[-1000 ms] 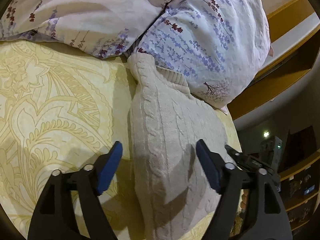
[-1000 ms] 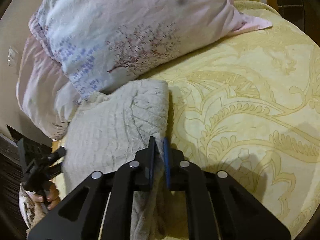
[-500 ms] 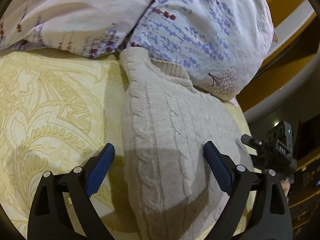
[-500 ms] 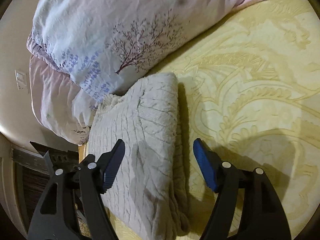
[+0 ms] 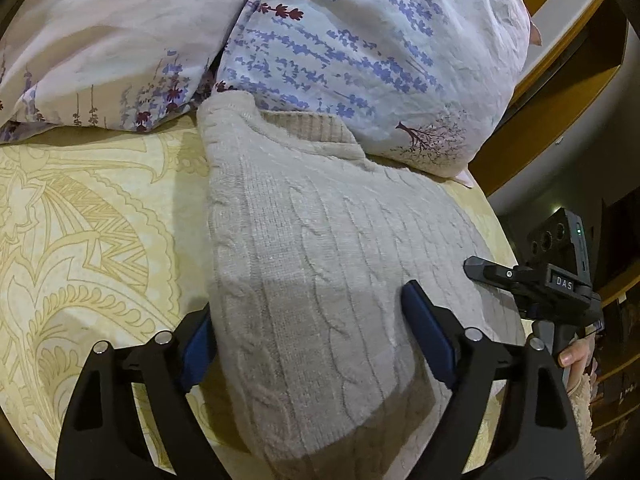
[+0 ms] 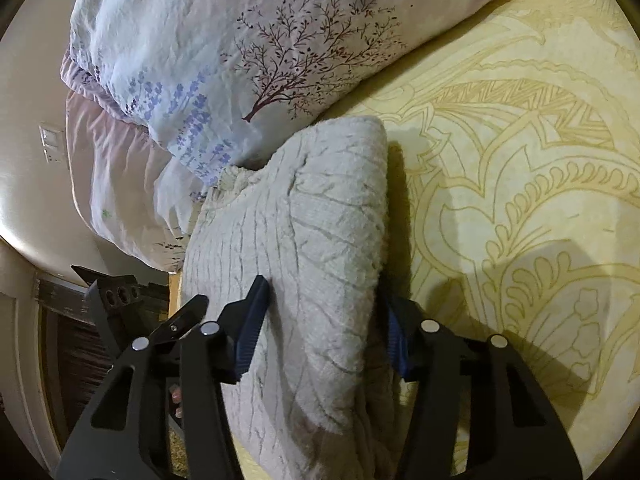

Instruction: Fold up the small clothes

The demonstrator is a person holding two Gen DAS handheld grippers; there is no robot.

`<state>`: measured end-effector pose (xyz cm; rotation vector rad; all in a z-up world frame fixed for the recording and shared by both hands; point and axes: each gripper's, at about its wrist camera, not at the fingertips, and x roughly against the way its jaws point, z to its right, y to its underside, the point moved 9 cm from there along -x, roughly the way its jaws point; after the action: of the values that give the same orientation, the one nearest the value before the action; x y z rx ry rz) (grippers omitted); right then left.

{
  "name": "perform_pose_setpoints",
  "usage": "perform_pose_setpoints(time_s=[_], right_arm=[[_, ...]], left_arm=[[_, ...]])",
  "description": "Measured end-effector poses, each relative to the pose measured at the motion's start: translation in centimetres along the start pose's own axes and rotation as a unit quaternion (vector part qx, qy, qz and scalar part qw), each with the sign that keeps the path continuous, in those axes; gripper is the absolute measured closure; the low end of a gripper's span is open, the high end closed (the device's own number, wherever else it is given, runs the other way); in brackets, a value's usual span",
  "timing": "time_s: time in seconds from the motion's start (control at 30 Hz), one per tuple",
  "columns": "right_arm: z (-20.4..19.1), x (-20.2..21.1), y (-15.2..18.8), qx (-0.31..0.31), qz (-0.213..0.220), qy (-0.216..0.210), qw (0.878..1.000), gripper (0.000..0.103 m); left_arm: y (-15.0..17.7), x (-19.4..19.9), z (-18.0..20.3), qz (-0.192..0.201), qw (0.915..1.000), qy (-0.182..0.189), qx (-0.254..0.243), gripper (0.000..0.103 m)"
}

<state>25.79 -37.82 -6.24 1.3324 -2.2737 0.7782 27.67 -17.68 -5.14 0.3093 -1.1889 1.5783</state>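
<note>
A cream cable-knit sweater lies folded lengthwise on the yellow patterned bedspread, its collar against the pillows. My left gripper straddles its near end. One blue pad sits at the left edge and the other rests on top of the knit; the jaws are closing but still wide. From the other side, my right gripper is closing on the folded edge of the sweater. Its pads dig into a raised ridge of fabric between them.
Two floral pillows lie behind the sweater at the head of the bed. The bed's edge, a wooden frame and a dark room lie beyond the sweater's far side. A hand holds the other gripper there.
The right gripper let go of the thin sweater edge, opened wide, then lowered and began closing on the thick fold. The left gripper moved forward and down onto the sweater.
</note>
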Motion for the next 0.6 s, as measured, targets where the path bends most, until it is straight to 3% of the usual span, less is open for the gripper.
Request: perform_pose_setpoints(time_s=[0.07,0.13,0.27,0.33,0.6], right_arm=[[-0.1,-0.2,0.2,0.002,-0.003,-0.001,1.000,0.058],[-0.6,-0.6,0.4,0.004,-0.004,-0.015,1.000,0.070],[-1.4,-0.3,0.6,0.005,0.010,-0.022,1.000,0.074],[-2.4,0.0,0.5,0.010,0.019,-0.034,0.999,0.075],[-10.2,-2.2,2.4,0.094,0.022,-0.052,0.994,0.076]], left_arm=[[0.0,0.1,0.1,0.002,1.0000,0.000,-0.003,0.024],[0.0,0.5,0.0,0.007,1.0000,0.002,-0.001,0.032],[-0.2,1.7,-0.5,0.020,0.9995,0.021,0.010,0.054],[-0.2,2.2,-0.7,0.020,0.9992,0.031,0.015,0.059],[0.0,8.7,-4.3,0.045,0.9982,0.031,0.025,0.061]])
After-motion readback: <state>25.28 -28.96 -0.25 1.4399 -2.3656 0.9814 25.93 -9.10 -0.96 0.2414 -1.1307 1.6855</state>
